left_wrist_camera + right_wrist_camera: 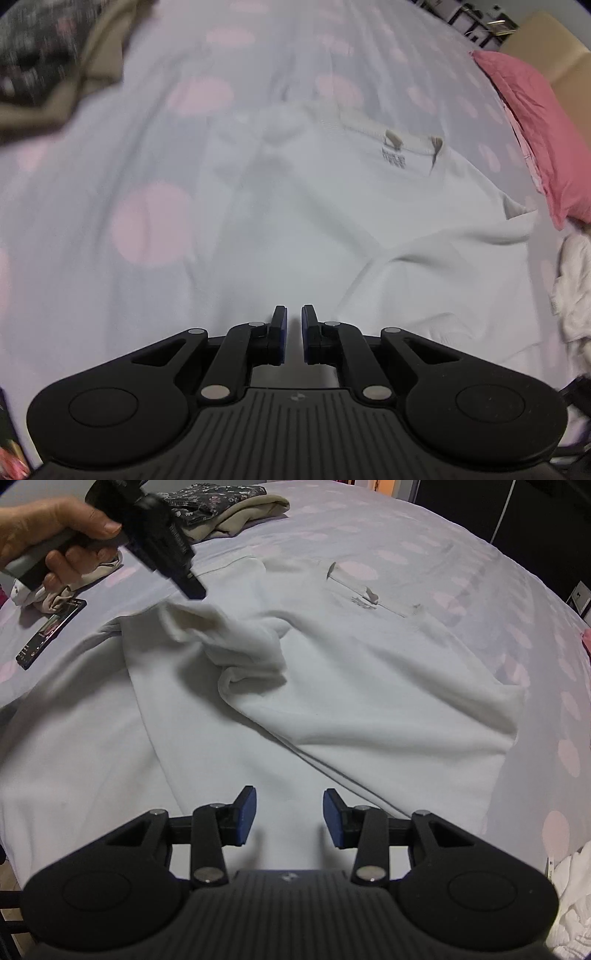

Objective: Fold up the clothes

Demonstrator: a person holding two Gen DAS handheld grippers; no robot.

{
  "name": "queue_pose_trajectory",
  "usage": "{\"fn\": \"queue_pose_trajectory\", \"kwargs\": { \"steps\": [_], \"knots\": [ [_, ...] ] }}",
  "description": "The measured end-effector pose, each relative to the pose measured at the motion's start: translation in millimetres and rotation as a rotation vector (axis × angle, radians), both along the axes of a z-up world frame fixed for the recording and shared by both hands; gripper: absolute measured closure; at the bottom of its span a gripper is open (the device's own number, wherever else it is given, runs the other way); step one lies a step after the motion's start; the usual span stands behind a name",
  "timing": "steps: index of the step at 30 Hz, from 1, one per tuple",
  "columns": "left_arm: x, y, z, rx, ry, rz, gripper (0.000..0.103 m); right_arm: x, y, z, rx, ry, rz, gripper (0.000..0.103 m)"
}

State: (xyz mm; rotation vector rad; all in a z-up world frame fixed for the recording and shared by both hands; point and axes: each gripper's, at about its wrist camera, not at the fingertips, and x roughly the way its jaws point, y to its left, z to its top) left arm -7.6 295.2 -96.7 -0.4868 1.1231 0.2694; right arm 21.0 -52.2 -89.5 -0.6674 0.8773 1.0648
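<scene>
The white shirt (pixel 295 686) lies spread on the bed (pixel 424 546), one sleeve (pixel 236 642) bunched across its middle. The left tool (pixel 293 317) is nearly closed and empty; the right tool (pixel 289 805) is wide open, empty — flatten that sleeve before creasing.

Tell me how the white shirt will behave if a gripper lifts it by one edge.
The white shirt probably flops and drapes: its sleeve already lies bunched in soft folds. It likely drags across the dotted bedsheet rather than lifting flat.

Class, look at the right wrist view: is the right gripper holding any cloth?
No: the right gripper has its jaws apart above the white shirt, with nothing between them.
</scene>
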Motion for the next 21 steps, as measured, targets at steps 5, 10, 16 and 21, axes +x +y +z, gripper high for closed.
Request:
{"fn": "queue_pose_trajectory", "kwargs": {
  "steps": [5,10,16,21],
  "knots": [
    [-6.2,-32.5,10.9,0.108,-0.07,-0.193,0.059,-0.2,14.8,-4.3,-0.01,-0.009,-0.009,0.06],
    [-18.8,-54.1,-0.4,0.022,-0.019,-0.277,0.062,-7.4,28.0,-0.9,0.018,-0.032,0.031,0.06],
    [-40.3,-67.3,-14.9,-0.133,0.029,-0.291,0.059,-30.2,47.0,-2.8,0.078,-0.115,0.138,0.058],
    [-54.6,-63.8,-25.0,-0.22,0.06,-0.239,0.059,-77.5,72.2,-8.0,0.085,-0.343,0.417,0.055]
  ]
}}
